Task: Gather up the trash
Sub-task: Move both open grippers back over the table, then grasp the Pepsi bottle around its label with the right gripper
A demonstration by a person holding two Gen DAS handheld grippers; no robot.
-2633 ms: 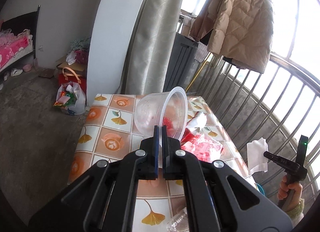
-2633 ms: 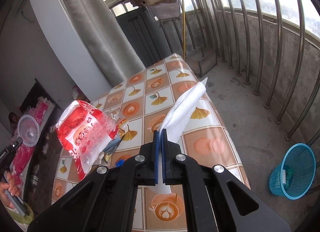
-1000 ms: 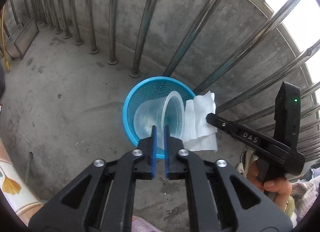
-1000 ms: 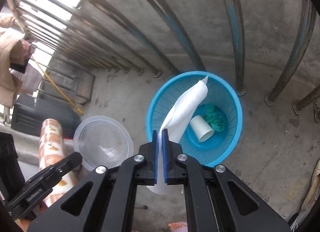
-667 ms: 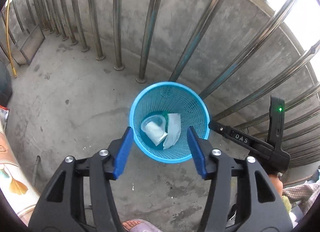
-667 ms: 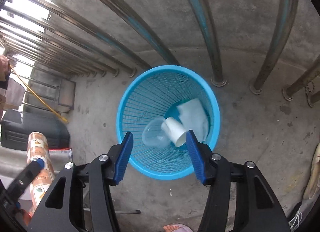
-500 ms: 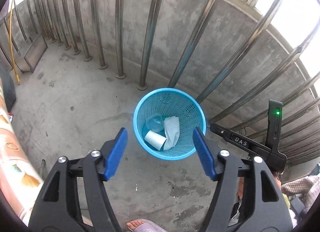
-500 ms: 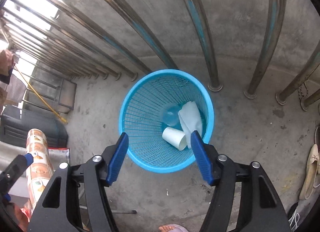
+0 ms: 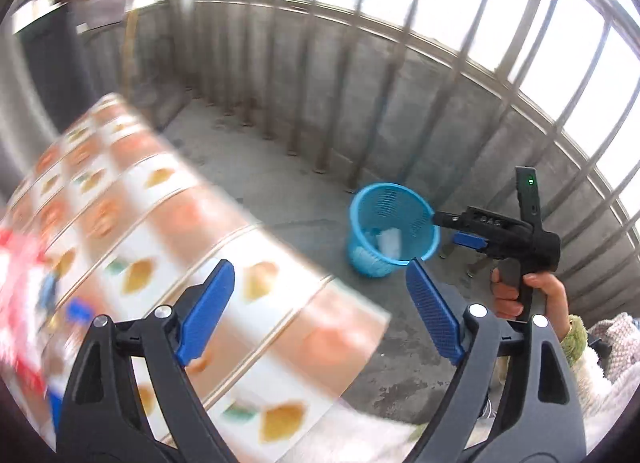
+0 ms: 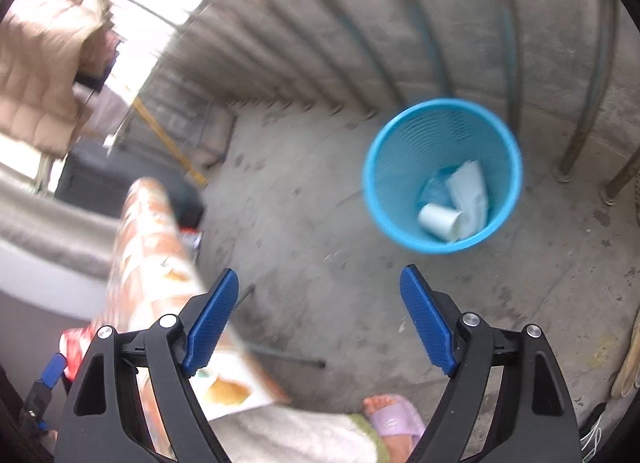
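A blue mesh bin point(image 10: 442, 175) stands on the concrete floor by the railing. In it lie a white tissue point(image 10: 470, 193), a white paper cup point(image 10: 438, 219) and a clear plastic container point(image 10: 434, 187). The bin also shows in the left wrist view point(image 9: 394, 229). My left gripper point(image 9: 320, 299) is open and empty over the table's edge. My right gripper point(image 10: 318, 313) is open and empty above the floor, left of the bin; it also shows in the left wrist view point(image 9: 466, 229). A blurred red snack bag point(image 9: 18, 287) lies on the table at far left.
The table point(image 9: 160, 231) has a tiled orange-and-white cloth. Metal railing bars point(image 9: 400, 83) and a low concrete wall ring the balcony. A beige coat point(image 10: 36, 75) hangs at the upper left. A foot in a purple slipper point(image 10: 394, 417) stands on the floor.
Both grippers opened and dropped the clear container and the tissue into the bin. Both then swung away from the bin, the left back toward the table.
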